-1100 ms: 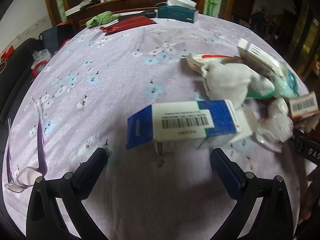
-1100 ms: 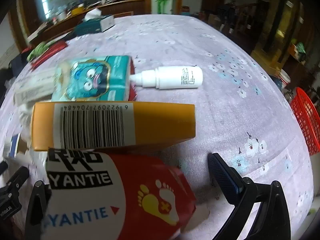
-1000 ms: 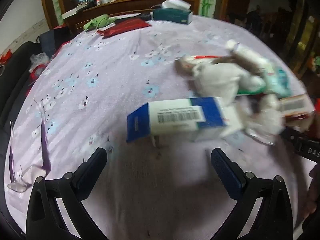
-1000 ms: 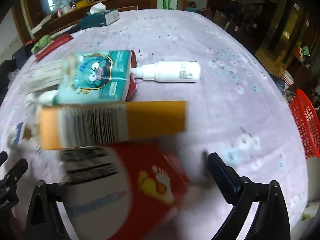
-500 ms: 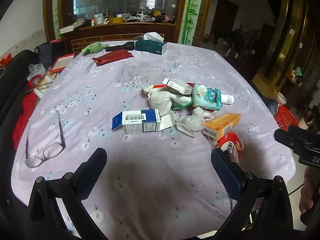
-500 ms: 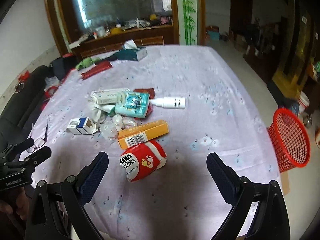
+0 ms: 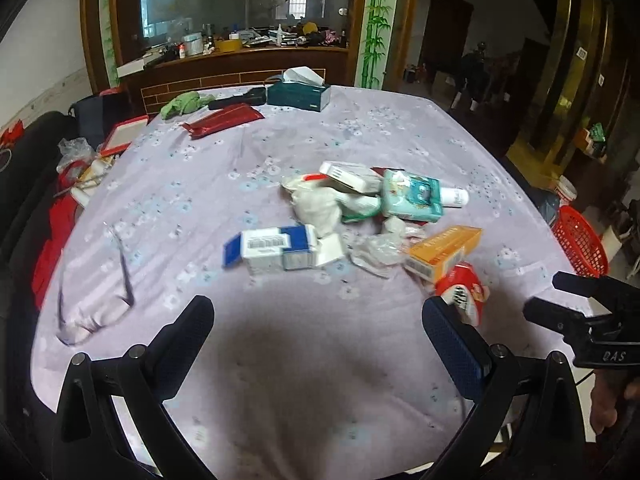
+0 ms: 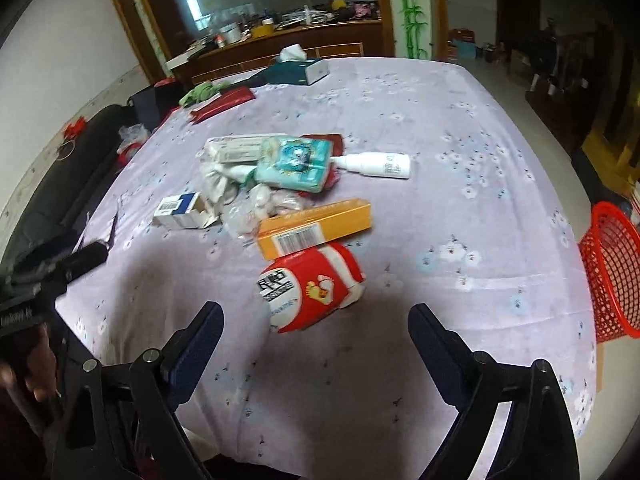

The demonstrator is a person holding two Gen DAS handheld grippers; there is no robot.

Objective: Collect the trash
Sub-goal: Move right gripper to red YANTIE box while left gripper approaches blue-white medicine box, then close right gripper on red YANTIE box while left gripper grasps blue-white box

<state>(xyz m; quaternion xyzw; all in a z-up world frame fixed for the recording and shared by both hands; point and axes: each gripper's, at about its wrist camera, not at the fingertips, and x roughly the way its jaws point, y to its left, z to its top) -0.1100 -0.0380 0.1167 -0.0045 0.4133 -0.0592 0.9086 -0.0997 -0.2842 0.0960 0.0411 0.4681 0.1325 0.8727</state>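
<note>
Both tongs have pulled back from the trash pile [image 7: 360, 216]; left gripper [image 7: 316, 328] and right gripper [image 8: 316, 336] gape wide, empty.

Right tongs [image 7: 576, 300]: "DAS", perhaps; red packet [image 8: 311, 290] print blurred.

The red basket [image 8: 612, 276] is cut by the picture edge. My glasses [image 7: 96, 280] look blurred. Print on the red pack [image 8: 312, 288] is unreadable.

Daylight is coming in through the far window [image 7: 224, 4], leaving the room dim at its right side; soft shadows are pooling on the tablecloth [image 8: 460, 128] near the cameras, fisheye bending is curving the black-vignetted edges, and slight blur is softening both views
</note>
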